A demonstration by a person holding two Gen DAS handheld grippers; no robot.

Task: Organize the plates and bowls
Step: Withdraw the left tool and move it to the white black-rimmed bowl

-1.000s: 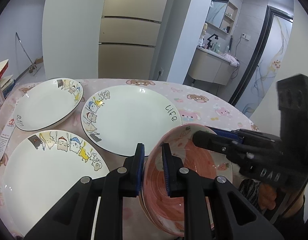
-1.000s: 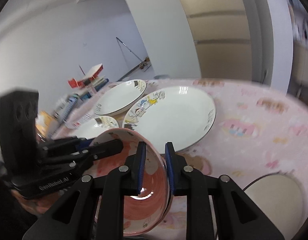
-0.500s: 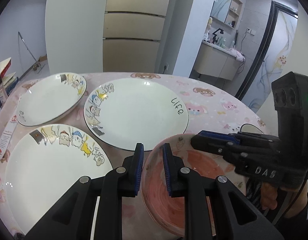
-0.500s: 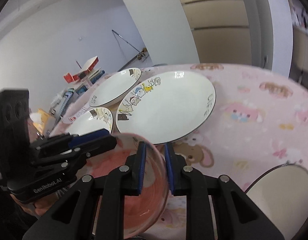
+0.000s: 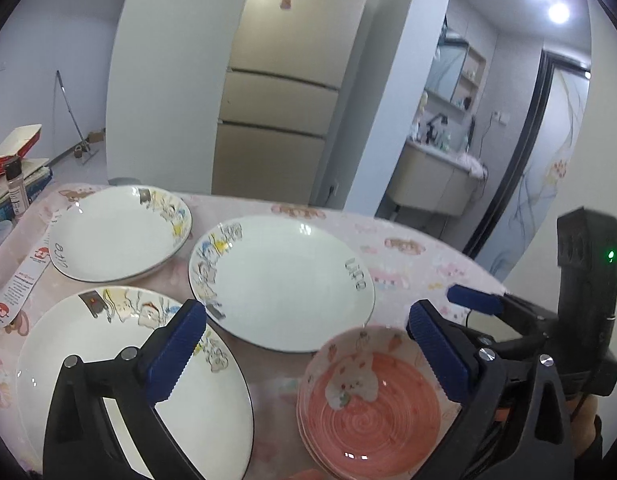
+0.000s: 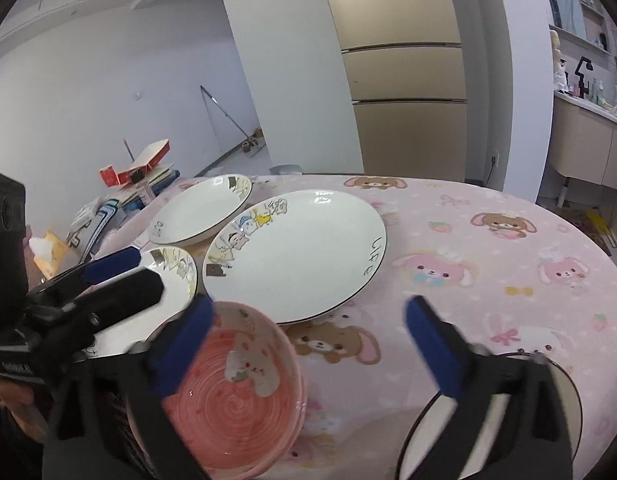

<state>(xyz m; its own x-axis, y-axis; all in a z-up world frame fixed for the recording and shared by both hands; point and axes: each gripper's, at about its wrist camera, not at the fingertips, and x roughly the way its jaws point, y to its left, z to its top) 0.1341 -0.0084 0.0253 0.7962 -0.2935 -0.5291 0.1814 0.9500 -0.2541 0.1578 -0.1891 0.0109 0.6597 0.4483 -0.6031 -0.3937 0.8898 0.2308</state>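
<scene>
Pink cloth table (image 6: 488,240): three white plates spread, largest (image 5: 284,284) mid-table. Pink bowl (image 5: 372,400) now nested on a pink stack near its edge. Left gripper (image 5: 308,356) and right gripper (image 6: 308,348) have just sprung wide; bowl released.

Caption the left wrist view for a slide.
Both grippers open beside a pink bowl set down among three white plates.

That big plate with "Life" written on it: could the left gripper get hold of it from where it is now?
Probably yes. The Life plate lies bare just ahead of the left gripper, whose jaws have just been opening with nothing between them. The pink bowl sits off to one side.
</scene>
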